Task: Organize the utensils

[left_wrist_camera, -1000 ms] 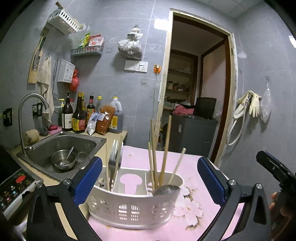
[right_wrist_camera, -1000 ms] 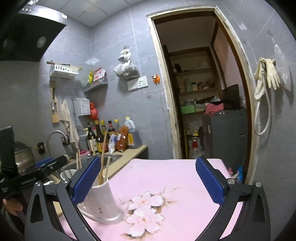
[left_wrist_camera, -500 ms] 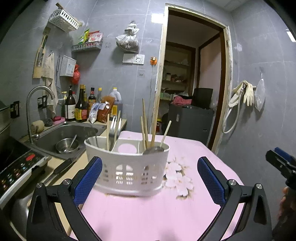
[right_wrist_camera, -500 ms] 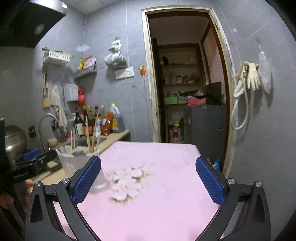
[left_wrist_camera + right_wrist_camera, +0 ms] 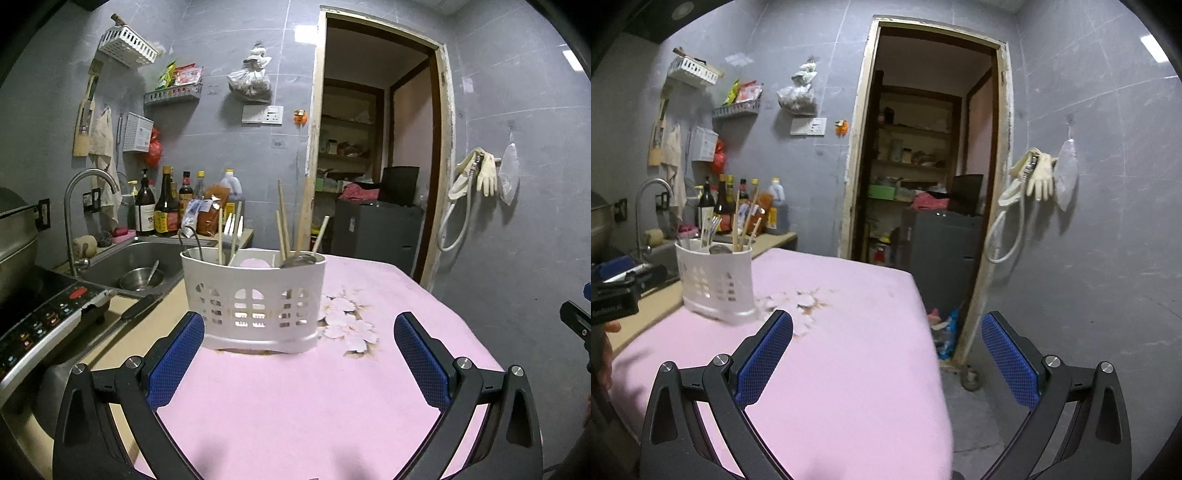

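Pink flowered tablecloth (image 5: 295, 398); white slotted utensil holder (image 5: 255, 299) upright, packed with chopsticks (image 5: 282, 221). Left gripper (image 5: 299, 354), right gripper (image 5: 886, 350) wide open, empty.

1. Your white slotted utensil holder (image 5: 255, 301) stands upright on the pink-covered desk (image 5: 314, 398), near its left edge.
2. Wooden chopsticks (image 5: 282, 221) lean upright in its right compartment, beside a metal spoon bowl (image 5: 298, 259).
3. Pale utensils (image 5: 233, 229) stand at its left.
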The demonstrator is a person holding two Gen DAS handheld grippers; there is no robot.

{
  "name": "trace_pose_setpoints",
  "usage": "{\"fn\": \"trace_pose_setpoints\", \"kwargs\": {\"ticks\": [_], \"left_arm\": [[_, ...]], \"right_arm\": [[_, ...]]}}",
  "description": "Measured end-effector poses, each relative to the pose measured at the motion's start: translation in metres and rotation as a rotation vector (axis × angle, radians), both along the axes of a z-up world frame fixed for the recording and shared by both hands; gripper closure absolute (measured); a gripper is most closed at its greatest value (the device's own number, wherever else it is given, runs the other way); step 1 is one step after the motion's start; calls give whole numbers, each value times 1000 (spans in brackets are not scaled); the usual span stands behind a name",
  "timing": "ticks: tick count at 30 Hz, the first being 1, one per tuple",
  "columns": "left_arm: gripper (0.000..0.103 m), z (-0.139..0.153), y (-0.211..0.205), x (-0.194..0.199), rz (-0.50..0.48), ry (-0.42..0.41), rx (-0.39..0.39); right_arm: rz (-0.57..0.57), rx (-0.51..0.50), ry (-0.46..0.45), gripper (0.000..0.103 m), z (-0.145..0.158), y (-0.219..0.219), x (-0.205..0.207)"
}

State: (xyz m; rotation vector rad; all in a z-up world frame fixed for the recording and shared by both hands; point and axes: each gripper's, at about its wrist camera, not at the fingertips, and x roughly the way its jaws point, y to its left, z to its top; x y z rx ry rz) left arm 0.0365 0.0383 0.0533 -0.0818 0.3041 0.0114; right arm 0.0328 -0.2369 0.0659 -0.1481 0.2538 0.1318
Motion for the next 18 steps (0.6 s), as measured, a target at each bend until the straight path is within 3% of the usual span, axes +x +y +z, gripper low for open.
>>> {"fn": "trace_pose_setpoints", "kwargs": {"ticks": [5, 13, 18], "left_arm": [[2, 0, -6, -9, -13, -11, 6], [2, -1, -8, -27, 10, -27, 26], [2, -3, -7, -36, 20, -31, 35]], "right_arm": [[-28, 28, -17, 0, 0, -11, -13], [17, 146, -9, 0, -14, -12, -17], [39, 168, 0, 0, -21, -6, -17]]}}
